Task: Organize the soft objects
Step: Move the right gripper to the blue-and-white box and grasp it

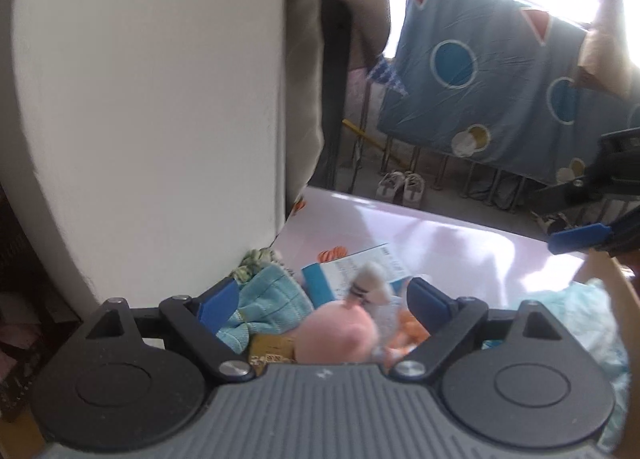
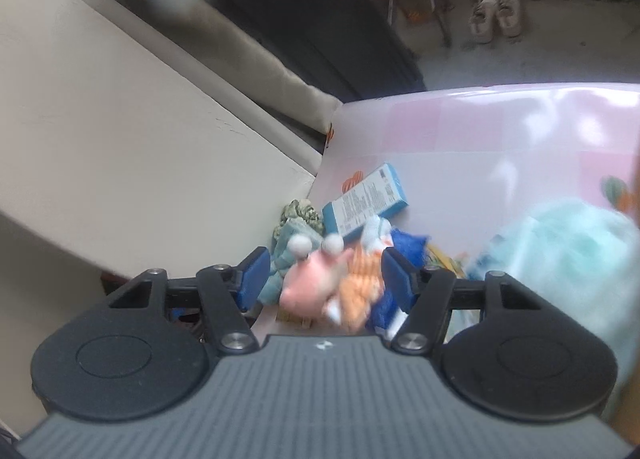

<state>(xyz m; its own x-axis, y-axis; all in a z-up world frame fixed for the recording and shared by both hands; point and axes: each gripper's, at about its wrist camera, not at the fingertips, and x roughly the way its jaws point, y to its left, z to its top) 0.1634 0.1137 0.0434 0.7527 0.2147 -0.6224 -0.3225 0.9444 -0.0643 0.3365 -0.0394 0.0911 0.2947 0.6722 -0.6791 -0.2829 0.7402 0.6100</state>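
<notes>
A heap of soft things lies on a pale pink table [image 1: 440,235] next to a cream wall. A pink plush with white eyes [image 1: 340,333] [image 2: 310,279] sits on top, with a light blue knit cloth [image 1: 268,299], an orange plush [image 2: 358,291] and a blue plush [image 2: 404,245] around it. My left gripper [image 1: 324,299] is open just above the pink plush, which lies between its fingers. My right gripper [image 2: 320,279] is open over the same heap, its fingers on either side of the pink and orange plush. The right gripper also shows at the right edge of the left wrist view [image 1: 580,239].
A blue and white carton [image 2: 368,199] lies behind the heap. A pale turquoise fluffy cloth [image 2: 568,259] lies at the right. The cream wall [image 1: 152,119] stands close on the left. Beyond the table are a blue patterned sheet [image 1: 500,71] and shoes [image 1: 400,187] on the floor.
</notes>
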